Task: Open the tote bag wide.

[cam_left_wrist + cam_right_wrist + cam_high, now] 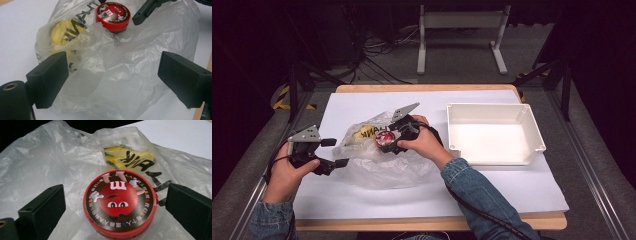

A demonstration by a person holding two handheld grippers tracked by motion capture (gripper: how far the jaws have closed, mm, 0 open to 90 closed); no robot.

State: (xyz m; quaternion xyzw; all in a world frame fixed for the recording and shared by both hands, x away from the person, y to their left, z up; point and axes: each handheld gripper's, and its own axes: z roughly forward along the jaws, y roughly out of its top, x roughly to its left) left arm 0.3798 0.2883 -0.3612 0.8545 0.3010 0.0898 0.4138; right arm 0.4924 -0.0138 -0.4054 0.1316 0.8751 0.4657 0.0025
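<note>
White paper (492, 192) covered most of the wooden table (422, 222). On its right part stood a white plastic bin (532, 127), well apart from the rest. Left of it lay a crumpled clear plastic bag (384, 170) with black lettering and something yellow (58, 33) inside. The left gripper (333, 152) sat at the bag's left edge with its jaws spread wide, nothing pressed between them. The right gripper (384, 141) hung over the bag, jaws apart on either side of a round red candy tin (120, 205); neither pad touched it. That tin rested on the bag, near the yellow lump.
</note>
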